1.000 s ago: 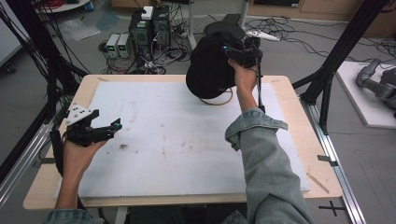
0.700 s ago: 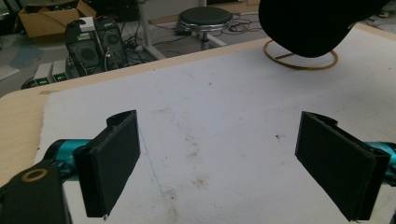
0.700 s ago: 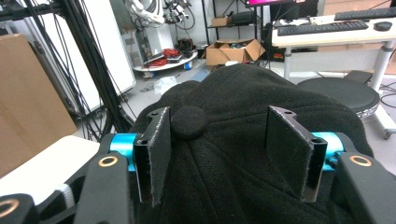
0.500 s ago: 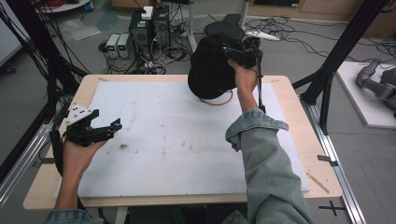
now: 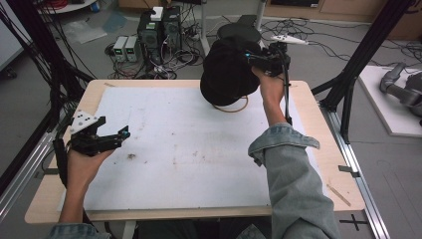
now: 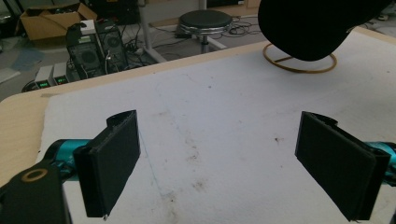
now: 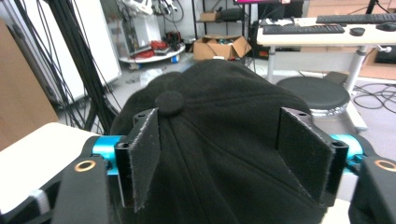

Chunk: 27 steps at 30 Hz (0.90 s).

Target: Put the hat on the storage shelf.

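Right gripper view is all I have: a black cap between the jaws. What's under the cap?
Observer: A tan ring lies on the white mat just below the black cap, at the table's far right.
Operator: Cap touching the ring?
Observer: The left gripper view shows the ring's near arc clear of the cap. The far arc is hidden behind it, so I cannot tell whether they touch.
Operator: Where's the left gripper?
Observer: The left gripper is over the mat's left edge, jaws open, with nothing between them.
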Motion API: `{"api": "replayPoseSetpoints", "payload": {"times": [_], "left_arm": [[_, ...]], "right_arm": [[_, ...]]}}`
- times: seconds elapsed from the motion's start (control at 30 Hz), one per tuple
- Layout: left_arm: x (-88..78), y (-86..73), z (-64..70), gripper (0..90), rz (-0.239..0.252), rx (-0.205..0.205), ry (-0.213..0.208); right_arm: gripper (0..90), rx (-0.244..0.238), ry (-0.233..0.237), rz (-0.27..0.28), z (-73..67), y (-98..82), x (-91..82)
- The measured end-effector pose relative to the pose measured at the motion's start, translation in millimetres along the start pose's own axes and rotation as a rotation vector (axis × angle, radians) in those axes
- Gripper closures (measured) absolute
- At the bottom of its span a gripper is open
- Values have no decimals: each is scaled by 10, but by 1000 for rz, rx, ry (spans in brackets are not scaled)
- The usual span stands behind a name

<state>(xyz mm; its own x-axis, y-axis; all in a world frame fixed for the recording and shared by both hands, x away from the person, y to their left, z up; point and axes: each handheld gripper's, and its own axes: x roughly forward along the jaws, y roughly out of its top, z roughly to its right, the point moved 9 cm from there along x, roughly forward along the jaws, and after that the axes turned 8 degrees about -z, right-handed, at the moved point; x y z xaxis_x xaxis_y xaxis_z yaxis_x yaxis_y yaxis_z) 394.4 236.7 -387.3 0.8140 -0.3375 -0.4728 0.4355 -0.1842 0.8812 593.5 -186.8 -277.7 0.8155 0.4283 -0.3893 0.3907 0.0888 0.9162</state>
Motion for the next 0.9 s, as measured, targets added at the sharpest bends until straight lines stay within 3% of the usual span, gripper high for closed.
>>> {"api": "replayPoseSetpoints", "payload": {"times": [0.17,0.47,0.83,0.9], "left_arm": [[6,9,19,143,3,3,-4],[-18,28,29,143,7,6,-5],[-43,48,16,143,18,5,-2],[-44,52,23,143,19,3,-3]], "right_arm": [[278,-39,-8,-24,-6,2,-174],[257,-47,-18,-90,-67,-26,-375],[232,-51,-19,-120,-151,-40,-591],[234,-54,-16,-105,-169,-32,-642]]}}
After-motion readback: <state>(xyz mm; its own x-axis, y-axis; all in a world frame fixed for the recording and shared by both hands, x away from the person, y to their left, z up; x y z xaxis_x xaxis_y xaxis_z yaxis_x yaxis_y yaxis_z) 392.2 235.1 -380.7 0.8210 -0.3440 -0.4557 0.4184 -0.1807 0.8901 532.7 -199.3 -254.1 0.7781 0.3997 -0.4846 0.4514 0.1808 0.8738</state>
